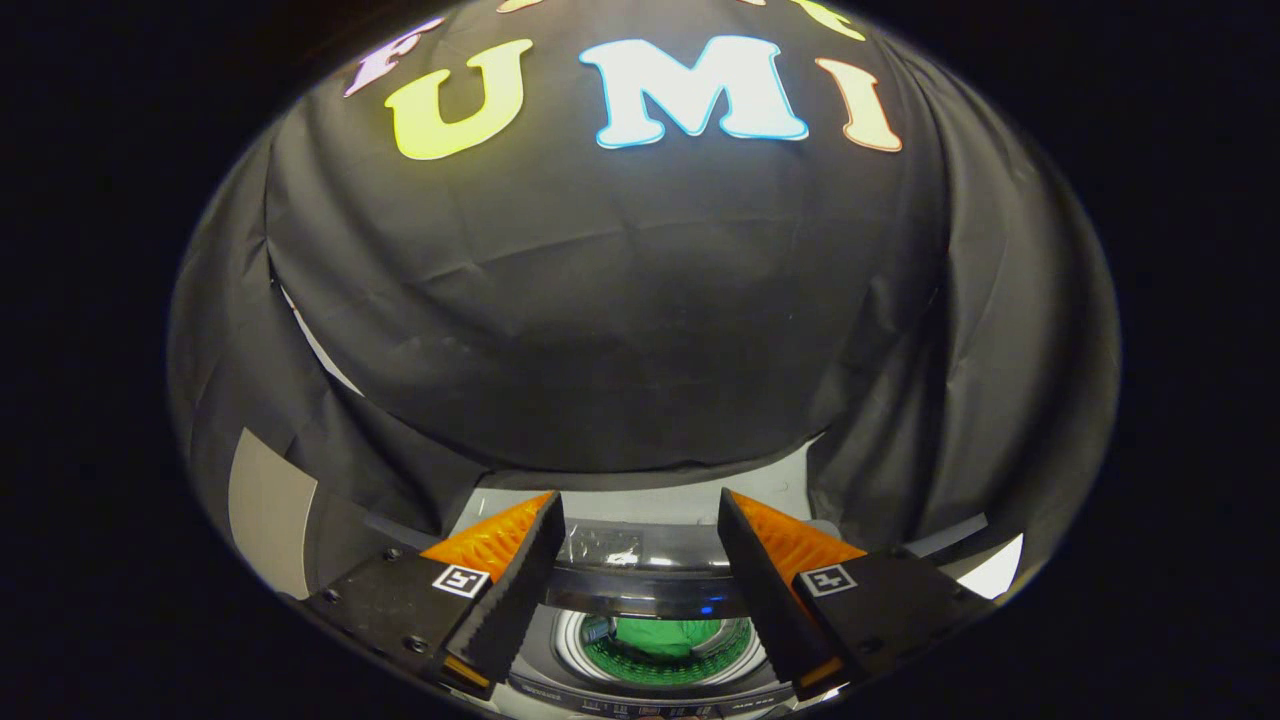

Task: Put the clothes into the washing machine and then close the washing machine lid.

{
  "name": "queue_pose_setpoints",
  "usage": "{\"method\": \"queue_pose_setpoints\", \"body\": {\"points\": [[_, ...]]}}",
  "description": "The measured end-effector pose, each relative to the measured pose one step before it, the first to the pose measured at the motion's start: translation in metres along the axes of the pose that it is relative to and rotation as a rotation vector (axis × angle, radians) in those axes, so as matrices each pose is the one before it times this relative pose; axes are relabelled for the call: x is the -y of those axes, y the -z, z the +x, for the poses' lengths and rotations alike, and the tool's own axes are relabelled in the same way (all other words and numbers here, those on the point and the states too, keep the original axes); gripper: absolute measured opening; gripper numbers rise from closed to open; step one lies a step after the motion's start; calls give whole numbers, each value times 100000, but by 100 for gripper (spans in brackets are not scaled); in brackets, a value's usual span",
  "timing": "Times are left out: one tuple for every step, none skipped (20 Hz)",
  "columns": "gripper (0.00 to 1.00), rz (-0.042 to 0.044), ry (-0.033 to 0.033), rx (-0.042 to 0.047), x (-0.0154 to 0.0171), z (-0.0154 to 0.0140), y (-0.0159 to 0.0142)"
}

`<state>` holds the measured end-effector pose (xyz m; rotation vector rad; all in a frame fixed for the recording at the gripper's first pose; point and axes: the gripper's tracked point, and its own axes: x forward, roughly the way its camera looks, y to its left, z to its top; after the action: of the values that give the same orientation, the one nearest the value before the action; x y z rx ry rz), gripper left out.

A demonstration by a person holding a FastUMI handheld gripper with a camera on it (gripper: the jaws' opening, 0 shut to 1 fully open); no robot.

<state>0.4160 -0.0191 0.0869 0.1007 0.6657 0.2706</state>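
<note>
The gripper [640, 530] hangs with its fingers spread wide and nothing between them, above the washing machine [650, 690]. Below the gap, the round drum [655, 665] is open, and green clothes [668, 635] sit inside it. Beyond the drum, the dark glossy lid [640, 565] seems to stand raised at the back, so closing it looks like the step left. The lid's smooth edge could slip from the fingers and slam, or a fold of cloth near the rim could get caught.
</note>
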Motion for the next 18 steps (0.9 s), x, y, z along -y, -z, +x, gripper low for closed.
{"method": "queue_pose_setpoints", "body": {"points": [[97, -425, -122, 2740, -25, -221, -97], [97, -297, -29, 2299, -14, -284, 136], [97, -217, 109, 2059, -53, -80, 247], [97, -32, 196, 1757, -22, -220, 254], [97, -101, 217, 1580, -24, -209, 47], [97, -67, 207, 1114, 2, -155, 104], [97, -57, 138, 875, -1, -97, 180], [97, -192, 101, 752, -34, -291, 264], [97, -82, 57, 433, -83, -385, 330], [97, -383, -184, 806, -59, -566, 448], [97, -31, 4, 811, 5, -420, 33], [97, 117, 163, 415, -2, -39, 338], [97, -15, 271, 12, -46, -158, 226], [97, 156, 232, -195, -24, -240, 279], [97, 129, 156, -60, -10, -189, 194], [97, -67, 75, 11, -40, -214, 218], [97, 155, 208, 441, 1, -139, 75], [97, 16, 291, 337, -28, -218, 251]]}}
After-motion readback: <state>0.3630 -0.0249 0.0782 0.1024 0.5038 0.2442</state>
